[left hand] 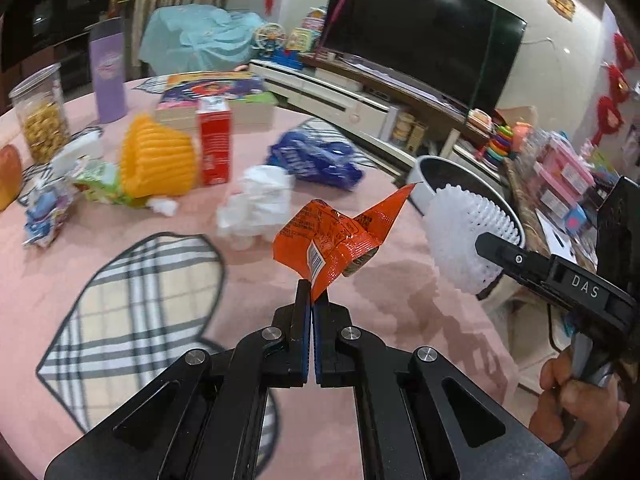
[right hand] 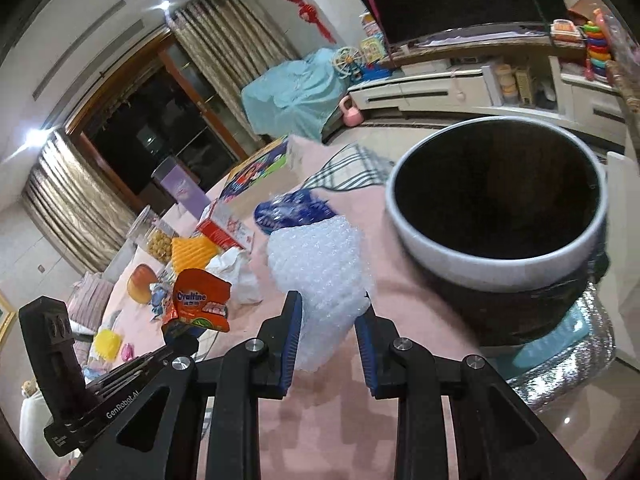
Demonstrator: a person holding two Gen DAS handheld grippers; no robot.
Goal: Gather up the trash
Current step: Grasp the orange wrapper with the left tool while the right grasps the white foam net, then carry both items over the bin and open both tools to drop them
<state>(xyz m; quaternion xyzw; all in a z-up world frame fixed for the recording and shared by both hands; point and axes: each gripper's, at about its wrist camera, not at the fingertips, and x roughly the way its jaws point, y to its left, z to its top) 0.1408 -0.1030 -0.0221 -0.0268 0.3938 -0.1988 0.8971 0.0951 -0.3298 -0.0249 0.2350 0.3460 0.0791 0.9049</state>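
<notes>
My left gripper (left hand: 311,292) is shut on the corner of a crumpled orange Ovaltine wrapper (left hand: 340,236), held up above the pink tablecloth (left hand: 240,320). In the right wrist view the same wrapper (right hand: 200,304) hangs at the lower left in the left gripper (right hand: 176,332). My right gripper (right hand: 330,304) is shut on a white foam net sleeve (right hand: 320,256), its blue pads pressing both sides. From the left wrist camera, this sleeve (left hand: 464,236) and the right gripper (left hand: 492,248) sit at the right, near the bin. A round dark bin with a white rim (right hand: 440,252) stands just past the table's edge, its mouth open upward.
On the table lie a blue plastic bag (left hand: 316,160), crumpled white plastic (left hand: 260,200), a yellow foam net (left hand: 160,160), a red carton (left hand: 215,144), a green wrapper (left hand: 100,180), a snack jar (left hand: 40,116) and a purple bottle (left hand: 106,72). A hand (left hand: 576,396) grips the right handle.
</notes>
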